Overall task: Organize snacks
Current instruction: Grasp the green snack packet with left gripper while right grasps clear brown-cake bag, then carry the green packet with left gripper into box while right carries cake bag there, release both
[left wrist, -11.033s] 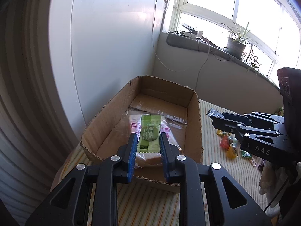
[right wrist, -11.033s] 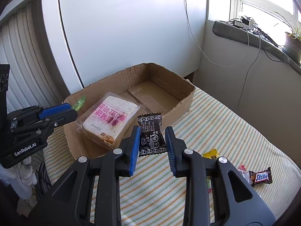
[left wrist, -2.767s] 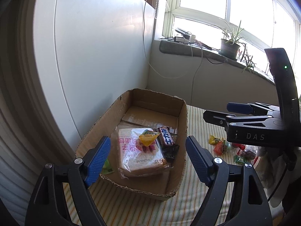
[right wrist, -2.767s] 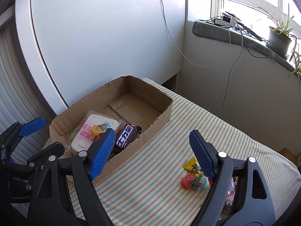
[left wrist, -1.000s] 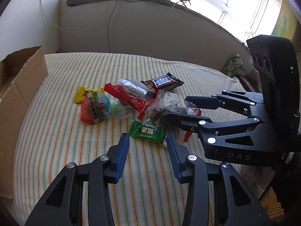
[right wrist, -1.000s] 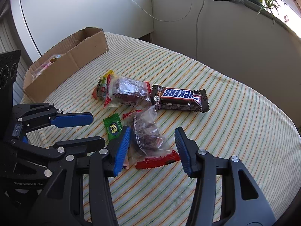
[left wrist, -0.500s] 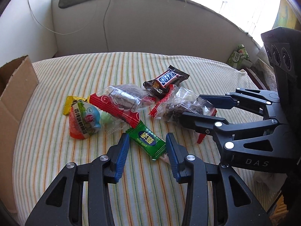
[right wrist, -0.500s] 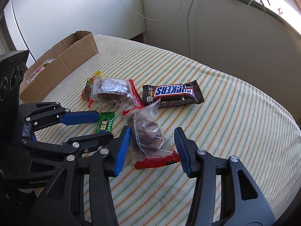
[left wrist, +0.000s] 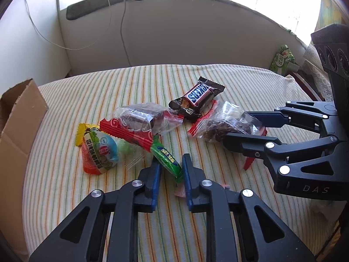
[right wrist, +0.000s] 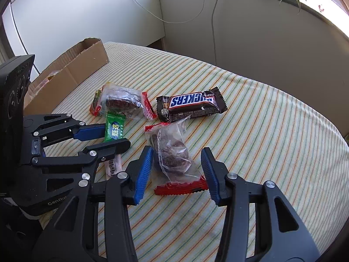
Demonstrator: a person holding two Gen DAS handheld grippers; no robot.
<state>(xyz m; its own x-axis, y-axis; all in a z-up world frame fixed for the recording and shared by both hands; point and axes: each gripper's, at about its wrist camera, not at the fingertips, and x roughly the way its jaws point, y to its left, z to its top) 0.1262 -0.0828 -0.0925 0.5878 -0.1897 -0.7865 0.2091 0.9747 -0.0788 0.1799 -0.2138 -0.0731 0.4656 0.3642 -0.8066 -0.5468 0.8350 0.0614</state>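
Observation:
Snacks lie on a striped cloth. My left gripper is partly open, its blue pads on either side of a small green candy, which also shows in the right wrist view. My right gripper is open around a clear bag of dark snacks with a red edge; this bag also shows in the left wrist view. A Snickers bar, a second clear red-edged bag and an orange-and-blue packet lie close by.
The cardboard box stands at the far left of the striped cloth, with snacks inside; its corner shows in the left wrist view. A small pink wrapper lies beneath the left gripper. A wall and window sill run behind.
Both grippers have moved in closer to the pile. The left pads have narrowed around the green candy, and the right pads now straddle the clear bag.

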